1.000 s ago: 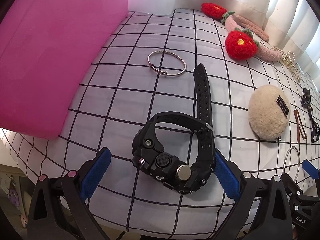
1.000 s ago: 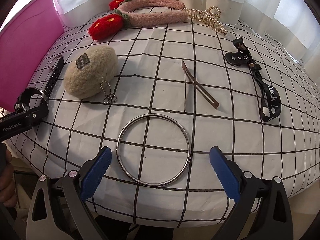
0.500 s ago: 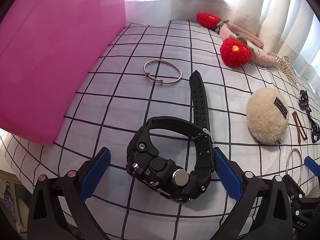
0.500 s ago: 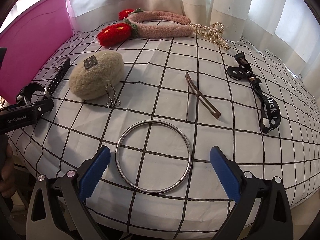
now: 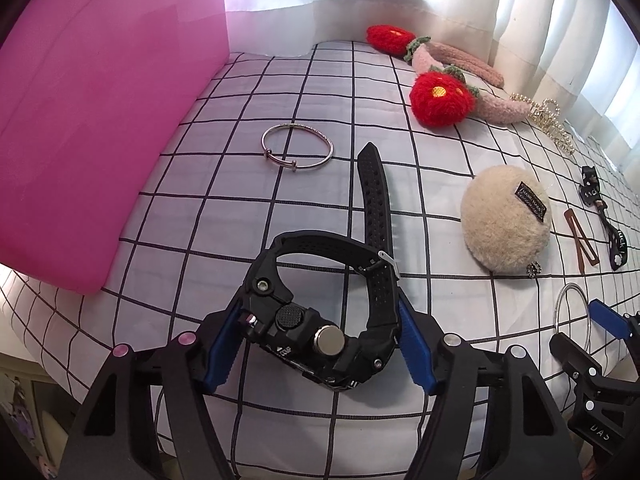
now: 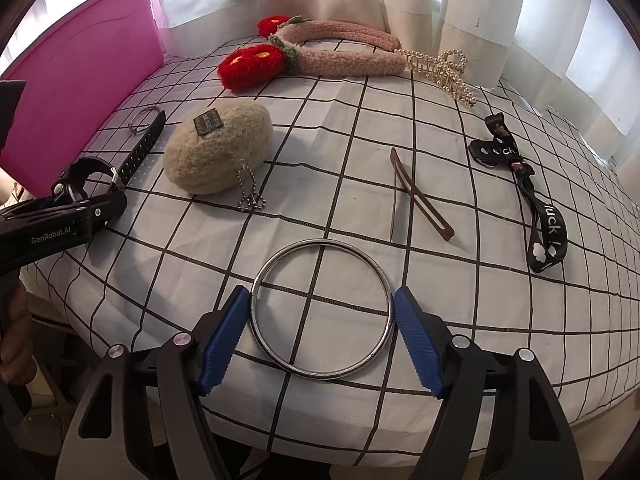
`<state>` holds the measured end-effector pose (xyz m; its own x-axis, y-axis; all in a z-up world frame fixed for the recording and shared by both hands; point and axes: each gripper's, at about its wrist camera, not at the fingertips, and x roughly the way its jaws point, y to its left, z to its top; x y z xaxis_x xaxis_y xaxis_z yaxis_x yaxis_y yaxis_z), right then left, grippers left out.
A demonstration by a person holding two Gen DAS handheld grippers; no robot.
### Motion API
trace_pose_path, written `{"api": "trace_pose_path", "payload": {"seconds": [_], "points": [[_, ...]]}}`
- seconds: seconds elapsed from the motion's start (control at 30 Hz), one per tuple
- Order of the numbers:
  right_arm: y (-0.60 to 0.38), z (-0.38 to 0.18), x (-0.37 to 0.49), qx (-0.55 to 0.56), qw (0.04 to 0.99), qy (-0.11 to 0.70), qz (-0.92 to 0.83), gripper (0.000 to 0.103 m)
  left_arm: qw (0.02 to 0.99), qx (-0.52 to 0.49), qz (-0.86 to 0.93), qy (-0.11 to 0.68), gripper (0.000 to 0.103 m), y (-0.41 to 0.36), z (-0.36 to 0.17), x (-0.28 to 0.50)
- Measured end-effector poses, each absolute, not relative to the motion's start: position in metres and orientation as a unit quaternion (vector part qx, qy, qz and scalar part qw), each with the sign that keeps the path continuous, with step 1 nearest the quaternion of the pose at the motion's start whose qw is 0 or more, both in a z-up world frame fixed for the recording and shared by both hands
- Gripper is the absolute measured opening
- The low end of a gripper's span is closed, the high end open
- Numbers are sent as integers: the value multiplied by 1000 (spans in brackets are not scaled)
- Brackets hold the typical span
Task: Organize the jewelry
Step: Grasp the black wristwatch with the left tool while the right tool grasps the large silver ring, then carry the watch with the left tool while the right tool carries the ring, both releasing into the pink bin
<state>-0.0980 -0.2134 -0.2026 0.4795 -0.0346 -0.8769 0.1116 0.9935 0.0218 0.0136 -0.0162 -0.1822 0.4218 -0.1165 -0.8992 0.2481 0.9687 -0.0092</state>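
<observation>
Now both have narrowed since a moment ago: the left hand-held gripper (image 5: pixel 318 346) clamps the watch (image 5: pixel 320 320) beside the pink bin (image 5: pixel 92 120), the right hand-held gripper (image 6: pixel 320 334) touches the ring (image 6: pixel 322 308), so lifting seems imminent.

The watch (image 5: pixel 328 304) is matt black plastic. The bangle (image 6: pixel 322 310) is shiny smooth metal. The pouch (image 6: pixel 218 152) is fuzzy cloth.

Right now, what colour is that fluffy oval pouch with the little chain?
Beige, with a small dark label: the fluffy pouch shows best in the right wrist view.
</observation>
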Motion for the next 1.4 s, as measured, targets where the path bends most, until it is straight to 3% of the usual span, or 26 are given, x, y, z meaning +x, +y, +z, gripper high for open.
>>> {"api": "trace_pose_path", "payload": {"seconds": [0.43,0.93,1.17,1.4], "points": [[-224,-163,-97,66,878,472,-30,71,857,50,-127,497,66,-17,-135,0],[-224,-42,-81,54,931,361,-1,71,913,-1,-151,379,67,-13,8,-9],[-178,10,-46,45,947,307,81,71,942,-21,-100,321,67,38,70,-2],[-95,35,4,29,942,282,178,71,950,-29,-9,310,67,125,91,17]]}}
